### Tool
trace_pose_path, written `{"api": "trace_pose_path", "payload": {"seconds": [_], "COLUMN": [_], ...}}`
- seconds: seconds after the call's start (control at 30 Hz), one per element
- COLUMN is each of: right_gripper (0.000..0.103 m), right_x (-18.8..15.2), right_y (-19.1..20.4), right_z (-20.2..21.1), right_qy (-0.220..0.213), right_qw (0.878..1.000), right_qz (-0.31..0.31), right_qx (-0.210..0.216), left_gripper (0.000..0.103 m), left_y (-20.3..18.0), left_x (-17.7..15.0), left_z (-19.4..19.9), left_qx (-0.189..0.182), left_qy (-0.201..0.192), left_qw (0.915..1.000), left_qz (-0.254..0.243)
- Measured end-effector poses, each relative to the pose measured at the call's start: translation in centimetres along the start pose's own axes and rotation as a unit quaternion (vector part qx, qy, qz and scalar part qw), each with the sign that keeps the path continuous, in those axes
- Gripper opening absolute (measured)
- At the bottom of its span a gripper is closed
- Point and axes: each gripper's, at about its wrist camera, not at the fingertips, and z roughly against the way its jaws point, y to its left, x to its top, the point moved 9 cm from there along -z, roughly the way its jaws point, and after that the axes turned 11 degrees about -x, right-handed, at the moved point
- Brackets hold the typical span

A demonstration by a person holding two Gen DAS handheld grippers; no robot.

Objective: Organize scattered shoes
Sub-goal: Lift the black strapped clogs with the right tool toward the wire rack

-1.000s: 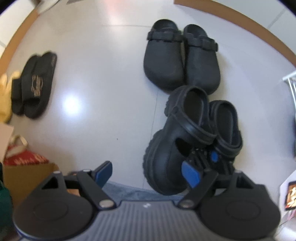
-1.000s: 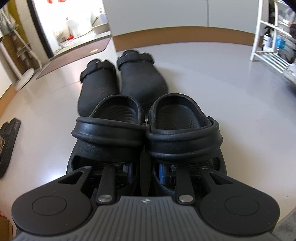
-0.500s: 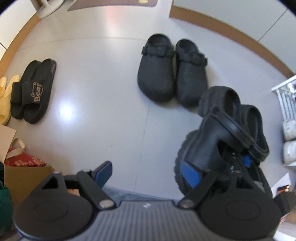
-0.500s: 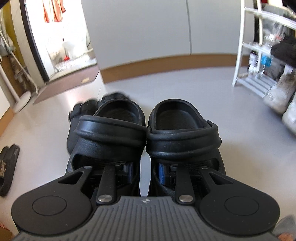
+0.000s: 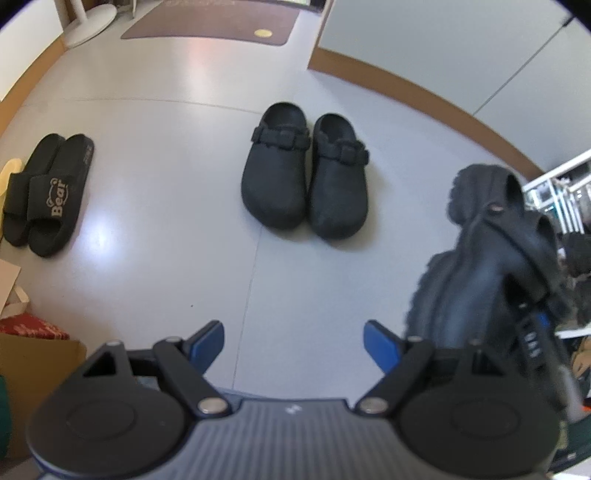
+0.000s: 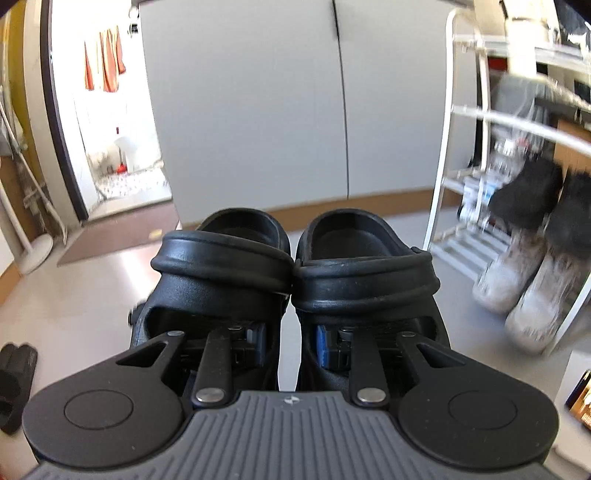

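Observation:
My right gripper (image 6: 290, 341) is shut on a pair of black strap clogs (image 6: 295, 269), one finger inside each shoe and their inner walls pinched together. The pair hangs off the floor, heels toward the camera. The same pair of strap clogs (image 5: 491, 266) shows blurred at the right of the left wrist view. My left gripper (image 5: 293, 343) stands open above bare floor with nothing between its blue pads. A second pair of black buckled clogs (image 5: 304, 173) sits side by side on the floor ahead. Black "Bear" slides (image 5: 44, 192) lie at the far left.
A white wire shoe rack (image 6: 491, 166) stands to the right, with grey-and-black boots (image 6: 532, 251) on it. A brown doormat (image 5: 210, 22) lies by the doorway. A cardboard box (image 5: 33, 373) and red bag (image 5: 29, 328) sit at lower left, a yellow slipper (image 5: 9, 173) beside the slides.
My right gripper has lifted the strap clogs off the floor and swung them right toward the rack. The left gripper has risen and tilted up, still open.

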Motion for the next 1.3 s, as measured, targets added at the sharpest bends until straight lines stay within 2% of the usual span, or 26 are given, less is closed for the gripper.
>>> {"api": "trace_pose_path", "payload": {"seconds": [0.27,0.43,0.87,1.1,1.3], "right_gripper": [0.028,0.028,0.028,0.028,0.028], "right_x": [7.9,10.2,15.8,18.8,18.9], "right_y": [-3.5,-5.5,-13.3,-17.9,-22.1], "right_z": [3.2,4.8,7.0,5.7,2.9], "right_qy": [-0.054,-0.063,-0.027,-0.03,-0.007], "right_qw": [0.998,0.997,0.997,0.994,0.989], "right_qz": [-0.017,-0.021,-0.056,-0.06,-0.098], "right_qx": [-0.018,-0.028,-0.054,-0.086,-0.112], "left_gripper": [0.085,0.085,0.085,0.085,0.085], "left_y": [-0.2,-1.0,-3.9,-4.5,-4.9], "left_x": [-0.5,-0.3,-0.9,-1.3,-1.6], "left_z": [0.9,1.1,0.7,-0.1,-1.3], "left_qx": [-0.015,-0.02,-0.031,-0.025,-0.017], "left_qy": [-0.003,-0.008,0.0,0.007,0.019], "left_qw": [0.9999,0.9998,0.9988,0.9988,0.9987], "left_qz": [0.004,-0.004,-0.036,-0.041,-0.045]}}
